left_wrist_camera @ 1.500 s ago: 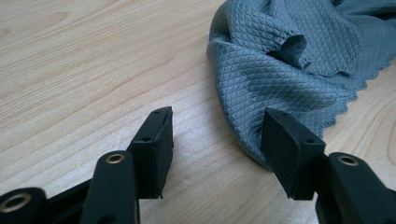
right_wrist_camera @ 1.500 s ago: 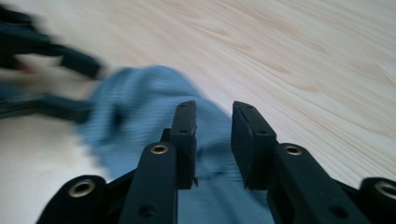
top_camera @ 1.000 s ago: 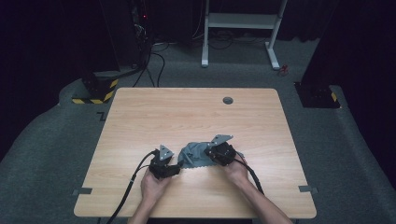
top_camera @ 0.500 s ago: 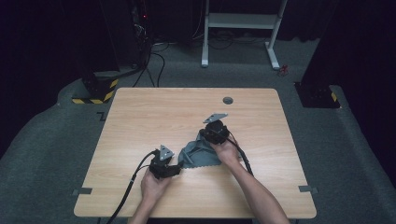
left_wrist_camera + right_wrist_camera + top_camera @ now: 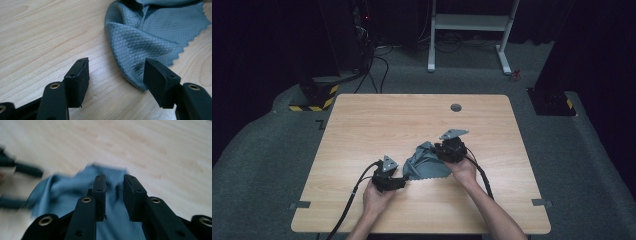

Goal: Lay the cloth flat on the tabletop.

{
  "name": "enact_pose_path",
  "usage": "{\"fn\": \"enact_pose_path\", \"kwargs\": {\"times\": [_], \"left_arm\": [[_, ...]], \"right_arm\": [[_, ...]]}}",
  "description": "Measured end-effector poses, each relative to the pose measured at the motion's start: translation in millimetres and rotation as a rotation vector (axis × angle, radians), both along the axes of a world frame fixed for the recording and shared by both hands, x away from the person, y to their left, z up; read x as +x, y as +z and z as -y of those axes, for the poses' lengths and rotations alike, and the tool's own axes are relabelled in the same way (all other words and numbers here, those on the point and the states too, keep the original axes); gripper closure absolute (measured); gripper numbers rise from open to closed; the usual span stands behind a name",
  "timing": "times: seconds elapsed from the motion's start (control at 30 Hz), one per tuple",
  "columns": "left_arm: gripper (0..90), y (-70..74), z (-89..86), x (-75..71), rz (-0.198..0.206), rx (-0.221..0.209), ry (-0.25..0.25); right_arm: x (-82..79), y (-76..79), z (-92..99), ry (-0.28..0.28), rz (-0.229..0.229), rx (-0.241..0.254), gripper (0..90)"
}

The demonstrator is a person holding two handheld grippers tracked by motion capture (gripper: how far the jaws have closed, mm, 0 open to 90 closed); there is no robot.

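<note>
Folding the grey cloth (image 5: pixel 427 162) stood half-done: we had our right gripper (image 5: pixel 114 195) just opening, empty, our left gripper (image 5: pixel 116 77) spread apart.

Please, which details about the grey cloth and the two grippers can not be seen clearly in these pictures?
- High view: the right gripper and its hand cover the far right part of the grey cloth; its jaw tips are too small to judge.
- Right gripper view: motion blur smears the cloth, so whether the jaws touch it cannot be told.
- Left gripper view: the picture's top edge cuts off the cloth; one jaw of the left gripper hides its near corner.
</note>
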State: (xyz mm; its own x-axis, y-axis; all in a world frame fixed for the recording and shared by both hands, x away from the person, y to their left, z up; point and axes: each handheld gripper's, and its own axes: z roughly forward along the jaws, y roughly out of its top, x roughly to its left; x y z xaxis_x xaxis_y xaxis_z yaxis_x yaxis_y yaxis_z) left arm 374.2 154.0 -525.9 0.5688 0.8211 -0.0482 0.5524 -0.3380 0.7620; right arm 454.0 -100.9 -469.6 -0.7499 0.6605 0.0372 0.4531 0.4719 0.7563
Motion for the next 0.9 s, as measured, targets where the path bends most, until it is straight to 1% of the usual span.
{"fn": "enact_pose_path", "kwargs": {"times": [0.07, 0.1, 0.13, 0.2, 0.23, 0.27, 0.33, 0.37, 0.4, 0.43, 0.47, 0.5, 0.53, 0.57, 0.63, 0.7, 0.73, 0.8, 0.83, 0.87, 0.9], "left_arm": [[38.8, 3.2, 0.5, -0.6, 0.001, -0.03, -0.005], [39.0, 6.5, 1.4, -1.2, 0.004, -0.041, -0.005], [39.0, 10.4, 2.0, -1.1, 0.015, -0.051, -0.006], [39.8, 18.9, 3.3, 0.4, 0.025, -0.065, -0.008], [40.4, 22.7, 5.2, 1.8, 0.018, -0.074, -0.004], [41.5, 26.1, 6.6, 4.0, 0.018, -0.069, -0.006], [42.0, 31.0, 9.9, 8.9, 0.026, -0.044, -0.015], [42.8, 31.9, 12.7, 11.0, 0.014, -0.051, -0.01], [43.4, 33.0, 13.6, 14.5, 0.016, -0.031, -0.017], [44.3, 33.1, 15.9, 17.2, 0.01, -0.033, -0.017], [45.3, 33.2, 18.2, 20.6, 0.004, -0.026, -0.02], [46.7, 33.0, 19.7, 22.7, 0.0, -0.022, -0.022], [47.6, 32.2, 21.9, 24.9, -0.007, -0.033, -0.02], [49.8, 31.5, 22.7, 27.6, -0.01, -0.036, -0.021], [52.0, 29.5, 25.1, 32.3, -0.028, -0.043, -0.008], [55.0, 28.0, 26.6, 36.2, -0.03, -0.027, 0.0], [56.2, 27.2, 28.0, 37.0, -0.031, -0.032, 0.0], [60.5, 26.6, 29.4, 38.6, -0.029, -0.024, -0.013], [64.5, 26.4, 30.0, 39.5, -0.032, -0.027, -0.02], [68.0, 26.5, 30.0, 40.5, -0.027, -0.022, -0.023], [73.0, 26.6, 30.1, 41.0, -0.033, -0.029, -0.023]], "right_arm": [[-12.3, -6.2, 9.6, 0.011, -0.019, 0.003, 74.6], [-18.6, -11.0, 14.1, 0.021, -0.026, -0.006, 74.9], [-24.9, -16.2, 17.5, 0.024, -0.029, -0.018, 74.8], [-35.8, -26.2, 22.1, 0.02, -0.038, -0.037, 74.2], [-39.2, -30.5, 23.6, 0.019, -0.033, -0.045, 72.7], [-43.8, -36.6, 25.6, 0.004, -0.034, -0.042, 67.4], [-44.6, -38.5, 26.4, -0.004, -0.034, -0.037, 66.5], [-45.3, -40.1, 26.5, -0.014, -0.043, -0.026, 66.0], [-45.1, -41.5, 26.7, -0.016, -0.041, -0.027, 66.0], [-44.9, -42.6, 26.3, -0.018, -0.042, -0.033, 66.1], [-44.6, -43.8, 25.8, -0.017, -0.041, -0.039, 66.5], [-44.6, -45.5, 24.9, -0.019, -0.042, -0.044, 67.9], [-44.6, -46.1, 24.4, -0.018, -0.048, -0.048, 69.5], [-44.0, -47.3, 23.9, -0.008, -0.043, -0.055, 71.3], [-44.8, -47.4, 23.0, 0.001, -0.039, -0.064, 75.9], [-45.1, -47.0, 23.1, 0.021, -0.03, -0.074, 81.2], [-45.9, -46.9, 22.8, 0.027, -0.027, -0.082, 83.9], [-46.9, -46.7, 22.0, 0.04, -0.018, -0.09, 87.0], [-47.6, -46.7, 21.5, 0.042, -0.016, -0.094, 87.5], [-47.6, -46.7, 21.3, 0.044, -0.012, -0.096, 87.7], [-47.6, -46.5, 21.4, 0.044, -0.015, -0.095, 87.7]]}}
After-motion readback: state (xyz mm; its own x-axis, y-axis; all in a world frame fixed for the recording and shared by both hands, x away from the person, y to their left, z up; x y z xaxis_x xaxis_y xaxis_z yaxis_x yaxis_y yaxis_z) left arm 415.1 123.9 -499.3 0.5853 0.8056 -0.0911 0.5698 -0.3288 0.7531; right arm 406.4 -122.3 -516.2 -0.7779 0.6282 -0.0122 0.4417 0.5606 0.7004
